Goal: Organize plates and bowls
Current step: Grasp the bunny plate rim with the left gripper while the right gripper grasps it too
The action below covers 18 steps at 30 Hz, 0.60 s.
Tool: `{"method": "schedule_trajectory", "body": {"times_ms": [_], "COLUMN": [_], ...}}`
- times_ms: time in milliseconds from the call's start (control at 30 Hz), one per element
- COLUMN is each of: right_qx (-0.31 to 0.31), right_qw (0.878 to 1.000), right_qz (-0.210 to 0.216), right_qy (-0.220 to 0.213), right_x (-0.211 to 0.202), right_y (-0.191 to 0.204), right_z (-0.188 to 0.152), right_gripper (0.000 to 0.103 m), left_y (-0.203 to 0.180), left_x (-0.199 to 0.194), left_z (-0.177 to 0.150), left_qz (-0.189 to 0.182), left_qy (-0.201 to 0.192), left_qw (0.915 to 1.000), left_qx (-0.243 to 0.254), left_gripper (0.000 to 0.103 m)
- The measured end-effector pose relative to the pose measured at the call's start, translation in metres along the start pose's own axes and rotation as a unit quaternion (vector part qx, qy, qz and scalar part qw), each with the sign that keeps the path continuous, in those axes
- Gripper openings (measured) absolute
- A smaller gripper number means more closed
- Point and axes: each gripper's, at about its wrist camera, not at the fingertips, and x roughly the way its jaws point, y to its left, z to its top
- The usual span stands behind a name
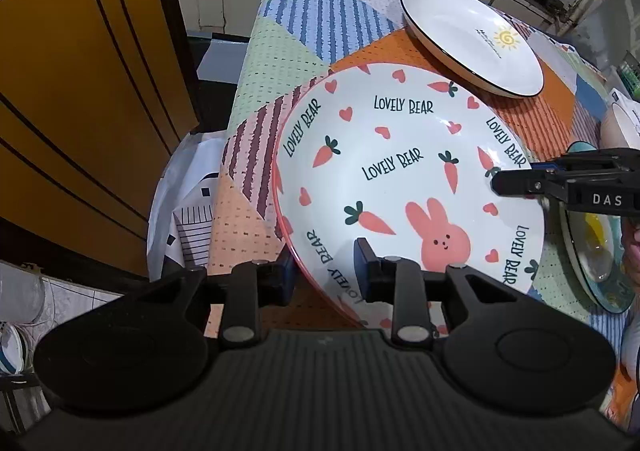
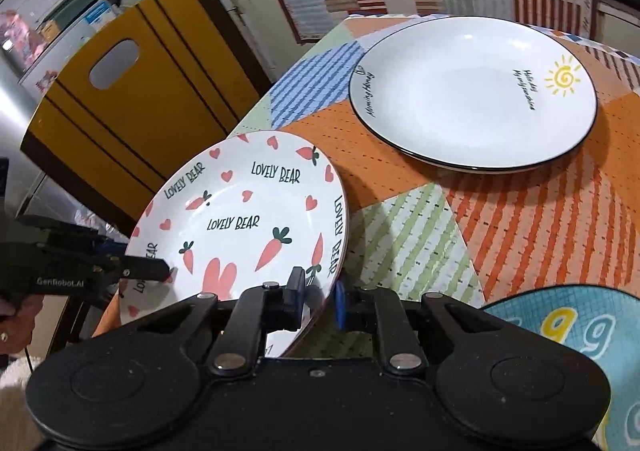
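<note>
A white "Lovely Bear" plate (image 1: 408, 179) with carrots, hearts and a pink rabbit is held tilted above the patchwork table. My left gripper (image 1: 326, 273) is shut on its near rim. My right gripper (image 2: 318, 297) is shut on the opposite rim of the same plate (image 2: 240, 227); it shows in the left wrist view (image 1: 520, 185) at the right. The left gripper shows in the right wrist view (image 2: 160, 273) at the left. A white plate with a sun and black rim (image 1: 472, 37) lies flat further back (image 2: 472, 95).
The patchwork tablecloth (image 2: 404, 243) covers the table. A blue plate (image 2: 568, 335) lies at the near right, also seen edge-on in the left wrist view (image 1: 596, 255). A yellow chair back (image 2: 132, 99) stands left of the table. A bowl rim (image 1: 620, 123) is at the right.
</note>
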Motion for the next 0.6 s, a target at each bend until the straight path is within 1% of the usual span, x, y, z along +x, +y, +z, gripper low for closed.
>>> {"method": "schedule_trajectory", "body": {"times_ms": [100, 167, 233, 433, 500, 600], "right_qx": [-0.014, -0.032, -0.035, -0.053, -0.054, -0.06], "right_qw": [1.0, 0.999, 0.999, 0.998, 0.998, 0.998], "right_qz": [0.003, 0.004, 0.014, 0.03, 0.032, 0.02], "right_qy": [0.012, 0.009, 0.007, -0.019, -0.023, -0.028], "right_x": [-0.001, -0.008, -0.018, -0.06, -0.078, -0.103], "right_y": [0.002, 0.006, 0.006, 0.009, 0.007, 0.006], "right_z": [0.003, 0.002, 0.002, -0.005, -0.007, -0.009], "right_gripper": [0.02, 0.02, 0.02, 0.02, 0.02, 0.02], "left_y": [0.002, 0.01, 0.015, 0.009, 0.003, -0.006], "left_x": [-0.001, -0.008, -0.015, -0.029, -0.028, -0.02], "left_z": [0.001, 0.0, -0.001, -0.001, -0.001, -0.006], "left_qz": [0.006, 0.003, 0.004, 0.022, 0.017, 0.008], "left_qy": [0.008, -0.001, -0.01, -0.039, -0.044, -0.051], "left_qw": [0.9999, 0.9999, 0.9999, 0.9988, 0.9985, 0.998], "left_qx": [-0.009, -0.013, -0.008, 0.02, 0.026, 0.037], "left_gripper": [0.029, 0.029, 0.029, 0.029, 0.029, 0.029]}}
